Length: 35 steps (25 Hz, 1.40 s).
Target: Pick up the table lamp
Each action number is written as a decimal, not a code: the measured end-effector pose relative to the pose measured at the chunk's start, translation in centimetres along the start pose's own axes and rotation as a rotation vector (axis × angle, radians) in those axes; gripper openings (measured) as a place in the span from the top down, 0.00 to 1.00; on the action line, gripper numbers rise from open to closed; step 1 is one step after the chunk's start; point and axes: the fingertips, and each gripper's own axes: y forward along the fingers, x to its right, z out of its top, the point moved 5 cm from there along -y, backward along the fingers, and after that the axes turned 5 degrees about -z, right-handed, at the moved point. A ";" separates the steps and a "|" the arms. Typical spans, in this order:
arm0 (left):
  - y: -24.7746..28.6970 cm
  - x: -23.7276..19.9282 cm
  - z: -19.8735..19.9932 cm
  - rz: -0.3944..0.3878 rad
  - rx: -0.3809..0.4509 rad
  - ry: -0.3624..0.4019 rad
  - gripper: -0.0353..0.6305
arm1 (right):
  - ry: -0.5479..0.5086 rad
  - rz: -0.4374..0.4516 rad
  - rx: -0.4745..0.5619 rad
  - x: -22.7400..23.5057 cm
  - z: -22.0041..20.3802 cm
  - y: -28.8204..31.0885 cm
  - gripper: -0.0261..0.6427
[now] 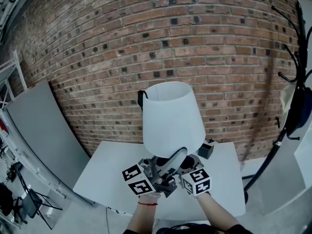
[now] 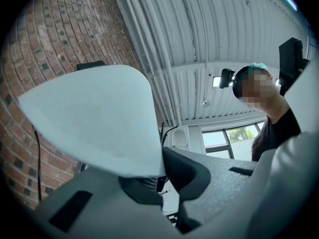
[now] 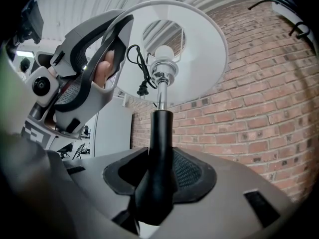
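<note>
The lamp (image 1: 173, 118) stands upright over the near middle of the worktop (image 1: 107, 174), held from the near side by both tongs. The right tongs (image 3: 158, 171) are clamped on its black stem (image 3: 160, 133), one pad on each side. The left tongs (image 2: 162, 176) are closed on the lower rim of the white shade (image 2: 94, 118). The lamp's base is hidden behind the tongs, so I cannot tell whether it touches the worktop. A black cord (image 3: 140, 71) with a plug hangs under the shade, beside the bulb (image 3: 163, 54).

The worktop is bare to the left of the lamp and bare out to its right edge. A small black box (image 1: 206, 150) sits just right of the shade's lower rim, far of the right tongs. The far edge runs close to the brick wall (image 1: 146, 33), so the shade has little room behind it. Above the shade the space is open up to a ribbed metal ceiling (image 2: 224, 24).

The worktop is white and flat. A grey panel (image 1: 44, 126) leans on the wall at the left, well apart from the worktop. A black coat stand (image 1: 292, 82) rises off the right edge, its foot near the worktop's right side. On the grey floor (image 1: 87, 216) at the near left stands a chair (image 1: 31, 199).
</note>
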 end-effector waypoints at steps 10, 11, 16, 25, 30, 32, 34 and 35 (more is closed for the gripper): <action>1.3 1.1 2.5 -0.022 -0.009 0.053 0.93 | -0.001 0.014 0.052 -0.2 3.2 0.0 0.73; 1.4 1.3 2.8 -0.023 -0.008 0.058 0.93 | 0.001 0.016 0.056 -0.3 3.6 0.0 0.73; 2.2 1.9 4.3 -0.031 -0.006 0.078 0.93 | -0.005 0.023 0.088 -0.4 5.4 -0.2 0.73; 3.3 2.9 4.9 -0.040 -0.007 0.106 0.93 | -0.018 0.026 0.118 0.0 6.8 -0.8 0.73; 3.7 3.4 5.2 -0.046 0.002 0.118 0.93 | -0.031 0.023 0.130 0.1 7.5 -1.3 0.73; 3.8 3.6 5.3 -0.047 0.002 0.121 0.93 | -0.034 0.024 0.133 0.0 7.6 -1.5 0.73; 3.8 3.8 5.3 -0.045 0.001 0.123 0.93 | -0.033 0.026 0.135 -0.1 7.6 -1.6 0.73; 3.8 3.9 5.3 -0.044 0.000 0.124 0.93 | -0.032 0.026 0.136 -0.2 7.7 -1.6 0.73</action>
